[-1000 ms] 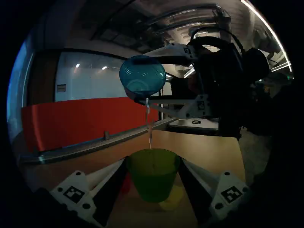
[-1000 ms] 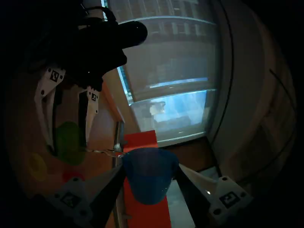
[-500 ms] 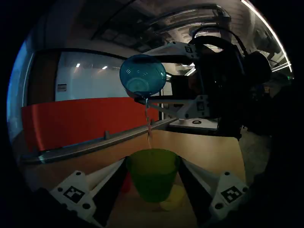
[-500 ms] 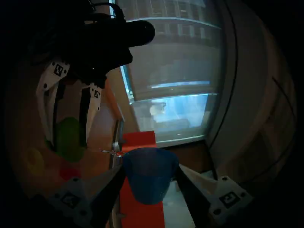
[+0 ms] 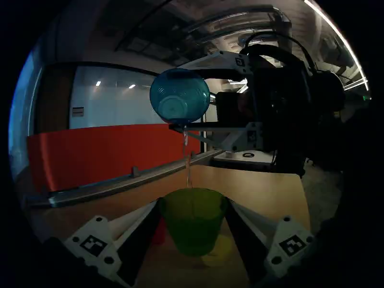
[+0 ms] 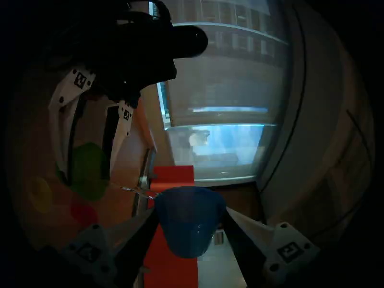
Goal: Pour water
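Observation:
My left gripper [image 5: 193, 225] is shut on a green cup [image 5: 193, 218] that it holds upright over the wooden table [image 5: 259, 187]. Above it hangs a blue cup [image 5: 179, 95], tipped over with its bottom toward the camera, gripped between the right gripper's fingers [image 5: 225, 141]. A thin stream of water [image 5: 186, 161] falls from the blue cup's rim into the green cup. In the right gripper view my right gripper [image 6: 189, 230] is shut on the blue cup [image 6: 188, 225], and the green cup [image 6: 88, 170] sits off to the left between the left gripper's fingers [image 6: 117, 139].
A yellow cup [image 5: 222, 245] and a red cup [image 5: 159, 232] stand on the table behind the green cup. A red partition [image 5: 96, 149] with a metal rail [image 5: 120, 178] runs along the table's far edge. A large window [image 6: 225, 105] lies beyond.
The blue cup has tipped further, its bottom turning more toward the left gripper's camera, while water keeps running. The green cup has stayed in place.

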